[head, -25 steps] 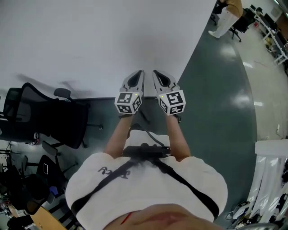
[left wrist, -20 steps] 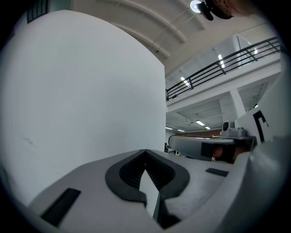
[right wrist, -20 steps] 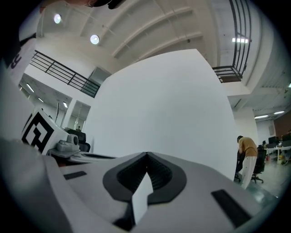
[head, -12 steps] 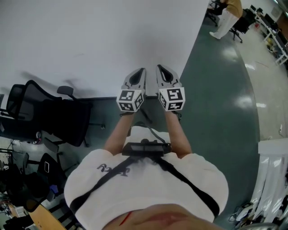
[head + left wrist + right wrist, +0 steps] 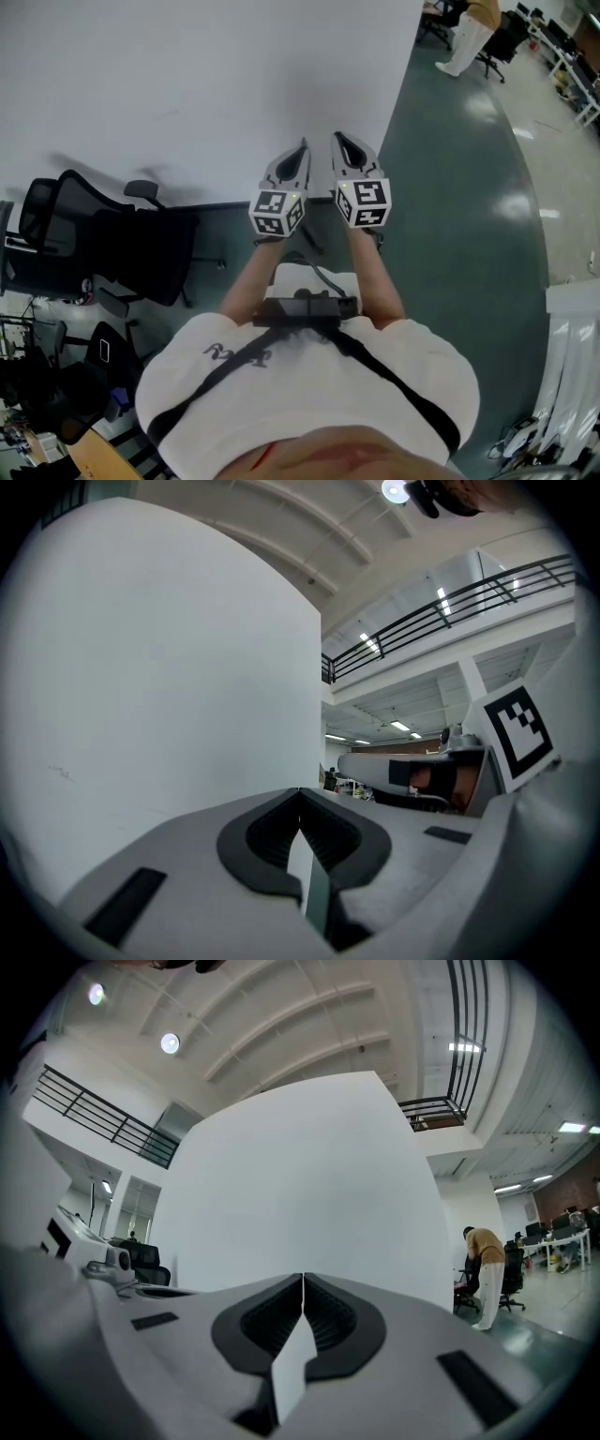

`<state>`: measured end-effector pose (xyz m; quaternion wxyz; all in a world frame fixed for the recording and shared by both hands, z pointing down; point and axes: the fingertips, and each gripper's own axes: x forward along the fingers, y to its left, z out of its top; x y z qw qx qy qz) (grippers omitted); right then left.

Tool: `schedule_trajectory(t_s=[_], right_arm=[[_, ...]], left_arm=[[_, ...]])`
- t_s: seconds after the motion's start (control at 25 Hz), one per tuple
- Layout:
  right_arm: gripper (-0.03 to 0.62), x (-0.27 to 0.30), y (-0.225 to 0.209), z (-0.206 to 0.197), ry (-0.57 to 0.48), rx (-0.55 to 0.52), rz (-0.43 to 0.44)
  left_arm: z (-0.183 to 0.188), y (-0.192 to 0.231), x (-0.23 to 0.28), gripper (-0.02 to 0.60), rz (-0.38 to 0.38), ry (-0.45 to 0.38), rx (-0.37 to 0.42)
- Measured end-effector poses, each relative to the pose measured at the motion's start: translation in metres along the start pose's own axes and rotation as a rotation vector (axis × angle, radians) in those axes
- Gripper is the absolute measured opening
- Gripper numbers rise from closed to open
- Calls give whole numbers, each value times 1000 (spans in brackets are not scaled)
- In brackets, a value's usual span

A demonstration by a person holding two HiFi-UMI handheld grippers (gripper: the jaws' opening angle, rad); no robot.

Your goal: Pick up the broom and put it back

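Broom is in none of my views, so I cannot say where it is. It is not on the floor that I see and not between my fingers.

The white wall (image 5: 187,84) is the biggest thing and fills the upper left of the head view. The dark green floor (image 5: 469,206) runs down the right side. A black office chair (image 5: 112,248) stands at the left edge, near the foot of the wall. A person (image 5: 466,37) bends over in the upper right corner, well apart from me.

My left gripper (image 5: 302,145) and my right gripper (image 5: 336,138) are side by side in the centre, level, pointing at the wall. The 2 jaws of each are pressed together on nothing.

I judge that either nothing is done yet or all is finished. If nothing is done, I must find the Broom, grip it and carry it back.
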<state>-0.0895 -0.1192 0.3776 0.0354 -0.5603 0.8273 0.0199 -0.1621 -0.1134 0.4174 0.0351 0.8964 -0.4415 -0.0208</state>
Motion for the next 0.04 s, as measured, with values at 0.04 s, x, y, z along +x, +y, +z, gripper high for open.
schedule_trajectory(t_s=[0.04], right_arm=[[8, 0, 6, -3, 1, 2, -2]], left_arm=[[-2, 3, -5, 12, -3, 1, 1]])
